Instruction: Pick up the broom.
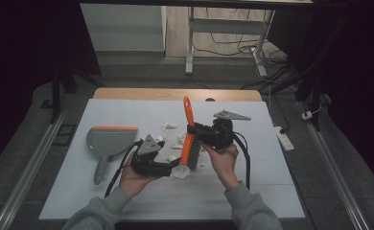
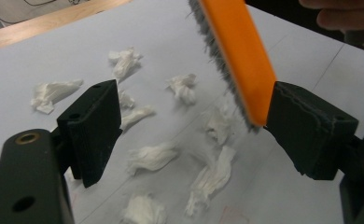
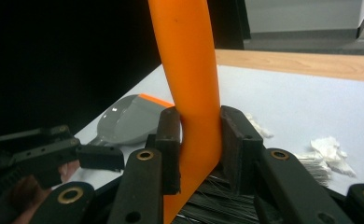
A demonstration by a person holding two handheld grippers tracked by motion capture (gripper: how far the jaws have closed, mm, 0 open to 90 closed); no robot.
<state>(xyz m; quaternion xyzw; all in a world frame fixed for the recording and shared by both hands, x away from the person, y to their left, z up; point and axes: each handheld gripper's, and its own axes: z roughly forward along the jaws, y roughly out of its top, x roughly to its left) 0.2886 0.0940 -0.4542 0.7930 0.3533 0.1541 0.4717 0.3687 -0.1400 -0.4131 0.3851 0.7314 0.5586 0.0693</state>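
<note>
Pale grey board (image 1: 127, 191) covers the table at the centre of the high view, a wooden edge showing along its far side. Near the middle, the right gripper (image 1: 194, 130) pinches the orange brush (image 1: 189, 136) by its handle, bristles pointing down among scattered tissue scraps (image 2: 152, 156). Just left of it, the left gripper (image 1: 173, 167) has its jaws spread wide, with nothing between them. At centre left lies a grey dustpan (image 1: 106, 141).

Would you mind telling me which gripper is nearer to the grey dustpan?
Left. The left gripper is just right of the dustpan, jaws open over the paper scraps. The right gripper is farther right, clamping the orange brush.
</note>
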